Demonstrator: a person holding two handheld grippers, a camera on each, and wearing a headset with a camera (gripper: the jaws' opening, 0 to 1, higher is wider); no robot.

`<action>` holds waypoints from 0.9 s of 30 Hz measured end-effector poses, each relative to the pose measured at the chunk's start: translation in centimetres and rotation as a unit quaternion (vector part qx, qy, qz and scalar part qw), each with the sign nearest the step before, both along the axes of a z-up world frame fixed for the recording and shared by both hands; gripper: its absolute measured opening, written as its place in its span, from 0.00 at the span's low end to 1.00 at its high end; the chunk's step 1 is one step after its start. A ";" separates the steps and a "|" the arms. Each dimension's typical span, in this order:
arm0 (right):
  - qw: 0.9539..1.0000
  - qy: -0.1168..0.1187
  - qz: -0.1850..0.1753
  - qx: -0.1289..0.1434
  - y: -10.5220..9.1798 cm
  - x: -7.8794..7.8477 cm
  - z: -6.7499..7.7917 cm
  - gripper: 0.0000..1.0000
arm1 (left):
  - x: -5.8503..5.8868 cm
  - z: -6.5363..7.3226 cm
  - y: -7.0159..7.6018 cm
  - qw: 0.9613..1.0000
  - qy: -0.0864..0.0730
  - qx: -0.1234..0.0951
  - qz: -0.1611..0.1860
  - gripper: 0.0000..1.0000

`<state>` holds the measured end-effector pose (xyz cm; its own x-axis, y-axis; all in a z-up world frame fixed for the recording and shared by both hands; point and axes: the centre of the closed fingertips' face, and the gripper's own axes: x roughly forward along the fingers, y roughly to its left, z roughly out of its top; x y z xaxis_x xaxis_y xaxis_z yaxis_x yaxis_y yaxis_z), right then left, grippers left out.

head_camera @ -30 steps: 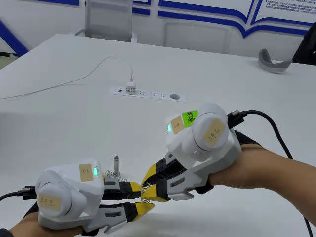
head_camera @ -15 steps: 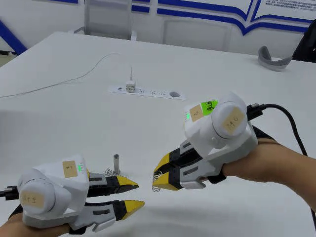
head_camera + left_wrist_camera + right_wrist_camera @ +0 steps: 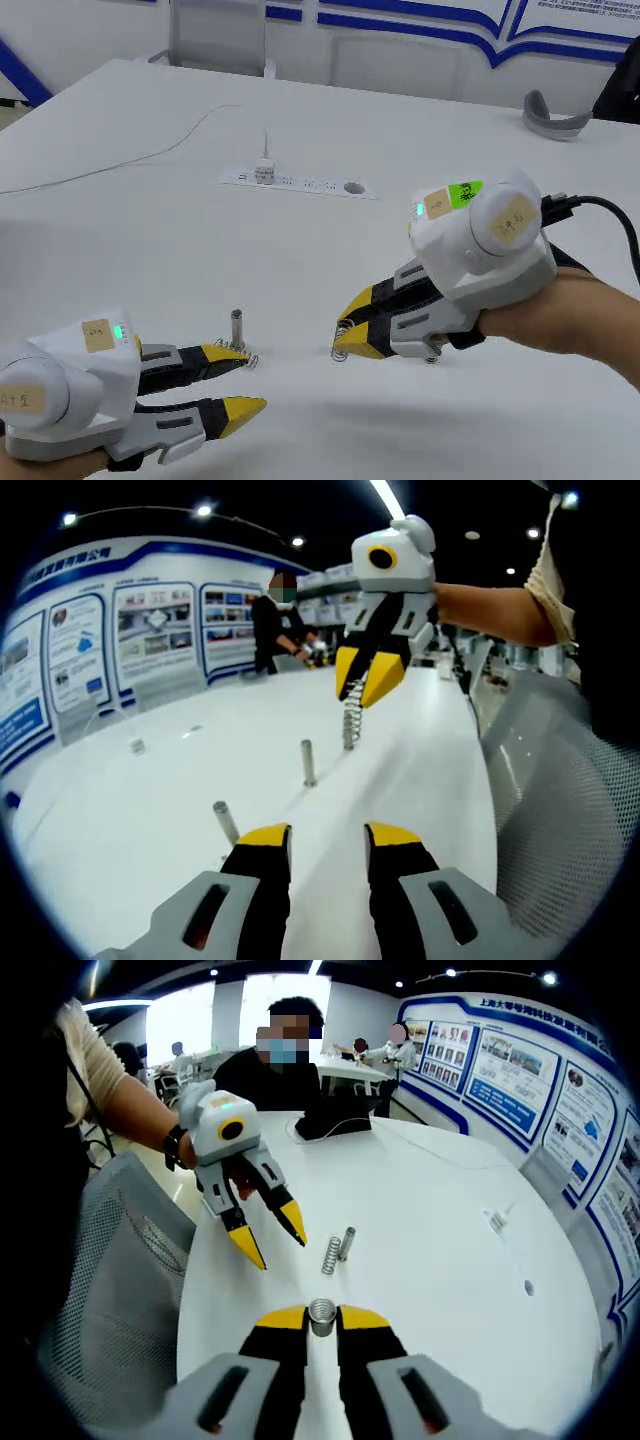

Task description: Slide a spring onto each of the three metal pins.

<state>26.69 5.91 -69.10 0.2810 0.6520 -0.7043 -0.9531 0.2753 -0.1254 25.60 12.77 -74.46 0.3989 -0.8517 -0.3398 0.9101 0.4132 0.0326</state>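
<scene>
My right gripper (image 3: 348, 333) is shut on a small coil spring (image 3: 340, 352) and holds it just above the white table; the spring (image 3: 320, 1315) sits end-on between its yellow tips. In the left gripper view it (image 3: 368, 680) hangs the spring (image 3: 350, 725) close to an upright metal pin (image 3: 309, 762). A second pin (image 3: 237, 328) stands left of it, with a loose spring (image 3: 250, 358) lying at its base. My left gripper (image 3: 243, 380) is open just in front of this pin (image 3: 225, 820), nothing between its jaws.
A white power strip (image 3: 300, 187) with a plug and a cable lies across the middle of the table. A grey curved object (image 3: 550, 118) rests at the far right. People sit at the table's far end (image 3: 285, 1050).
The two grippers have drawn apart: the right one moved right and up with the spring, the left one pulled back to the left with its jaws wider.
</scene>
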 end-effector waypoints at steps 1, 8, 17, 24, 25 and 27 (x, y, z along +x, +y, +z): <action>1.000 -0.003 -0.004 0.002 -0.2 0.2 0.2 0.12 | 0.1 0.0 0.2 1.000 0.000 -0.001 0.003 0.30; 1.000 -0.010 -0.021 0.007 -0.9 1.0 0.8 0.12 | 0.6 0.0 1.0 1.000 0.002 -0.004 0.022 0.37; 0.999 -0.014 -0.044 0.012 -1.8 1.9 1.3 0.12 | 0.8 -0.3 1.6 0.999 0.009 -0.005 0.038 0.43; 0.998 -0.017 -0.057 0.014 -2.1 2.5 1.3 0.12 | 1.0 -0.1 1.8 0.999 0.012 -0.009 0.049 0.46; 0.998 -0.017 -0.059 0.015 -2.2 2.6 1.2 0.12 | 1.0 -0.1 1.8 0.999 0.013 -0.010 0.050 0.47; 0.998 -0.018 -0.064 0.015 -2.3 3.0 1.2 0.12 | 1.1 -0.1 1.9 0.998 0.012 -0.011 0.052 0.48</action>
<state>29.66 3.66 -67.94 0.3888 0.6292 -0.6730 -0.9046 0.3992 -0.1494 26.71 14.65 -74.51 0.4779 -0.8130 -0.3327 0.8622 0.5065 0.0009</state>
